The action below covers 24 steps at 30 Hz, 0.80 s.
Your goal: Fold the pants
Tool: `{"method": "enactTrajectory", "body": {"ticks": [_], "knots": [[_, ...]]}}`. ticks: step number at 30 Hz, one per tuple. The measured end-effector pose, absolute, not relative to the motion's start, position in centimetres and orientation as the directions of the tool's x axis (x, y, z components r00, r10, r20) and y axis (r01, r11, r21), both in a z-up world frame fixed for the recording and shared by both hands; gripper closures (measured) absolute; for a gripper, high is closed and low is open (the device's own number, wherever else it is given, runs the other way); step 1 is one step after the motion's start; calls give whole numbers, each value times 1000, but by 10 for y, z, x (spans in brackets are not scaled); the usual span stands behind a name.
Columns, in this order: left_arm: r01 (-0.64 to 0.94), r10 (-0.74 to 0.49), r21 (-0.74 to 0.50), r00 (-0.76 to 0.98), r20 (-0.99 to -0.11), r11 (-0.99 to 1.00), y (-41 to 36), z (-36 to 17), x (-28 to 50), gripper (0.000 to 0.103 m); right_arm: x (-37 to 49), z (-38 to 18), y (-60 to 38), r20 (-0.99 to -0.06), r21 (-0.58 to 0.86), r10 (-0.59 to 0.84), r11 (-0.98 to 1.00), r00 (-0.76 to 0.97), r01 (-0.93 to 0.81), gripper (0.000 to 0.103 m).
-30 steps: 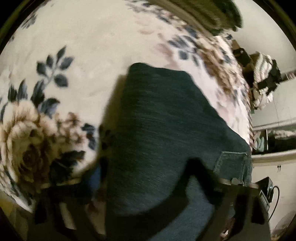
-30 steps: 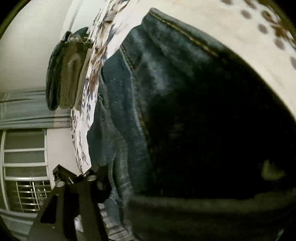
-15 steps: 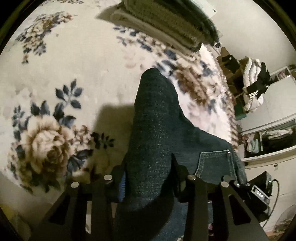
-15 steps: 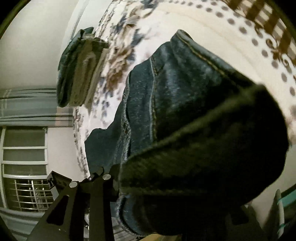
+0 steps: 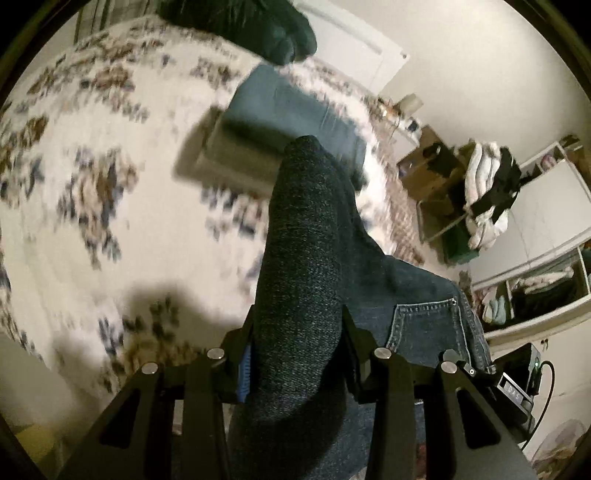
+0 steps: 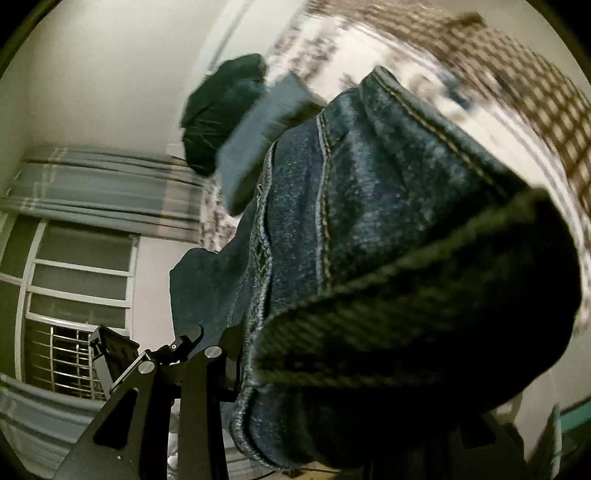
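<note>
- Jeans (image 5: 303,280), dark denim, bunched and raised above the bed (image 5: 110,221), held at two spots.
- Left gripper (image 5: 297,354): fingers closed on a thick fold of the jeans; fabric fills the gap and sticks up past the tips. Back pocket (image 5: 428,325) visible to the right of the fold.
- Right gripper (image 6: 332,387): only one finger (image 6: 199,387) shows; the other is hidden behind a hem or waistband roll of jeans (image 6: 369,221) draped over the lens. Denim sits right against the visible finger, so grip looks closed on fabric.
- Bed has a floral blanket, heavily motion-blurred in both views.
- Folded blue item (image 5: 280,122) lies on the bed beyond the jeans; a dark green bundle (image 5: 258,26) is behind it, near the wall, top cut off by the frame.
- Open shelf unit (image 5: 535,295) at right holds clothes, contents too small to tell. Pile of white and black clothing (image 5: 487,192) above it.
- Window with bars (image 6: 74,314) at left of the right view.
- Small black device with a cable (image 5: 517,387) at lower right, type unclear.
</note>
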<state>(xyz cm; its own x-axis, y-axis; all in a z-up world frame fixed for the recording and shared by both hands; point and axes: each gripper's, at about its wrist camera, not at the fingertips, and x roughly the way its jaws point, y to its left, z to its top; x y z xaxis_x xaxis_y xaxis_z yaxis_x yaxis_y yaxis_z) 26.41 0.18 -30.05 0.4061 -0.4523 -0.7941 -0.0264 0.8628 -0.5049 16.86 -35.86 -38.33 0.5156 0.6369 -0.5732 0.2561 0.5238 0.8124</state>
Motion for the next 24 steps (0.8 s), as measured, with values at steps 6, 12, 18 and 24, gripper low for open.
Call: {"method": "enactTrajectory", "body": {"ticks": [6, 12, 18, 24], "knots": [[22, -476, -529, 467, -745, 849, 13, -256, 366, 68, 266, -324, -351, -536, 825, 614, 528, 579, 204, 63], [33, -493, -543, 469, -733, 839, 26, -266, 491, 68, 407, -321, -333, -531, 823, 591, 529, 607, 206, 63], [5, -483, -538, 446, -753, 843, 45, -308, 585, 68, 518, -363, -313, -539, 822, 599, 527, 592, 215, 63], [-54, -457, -516, 392, -799, 855, 63, -363, 631, 67, 583, -417, -294, -567, 811, 611, 532, 552, 245, 63]]}}
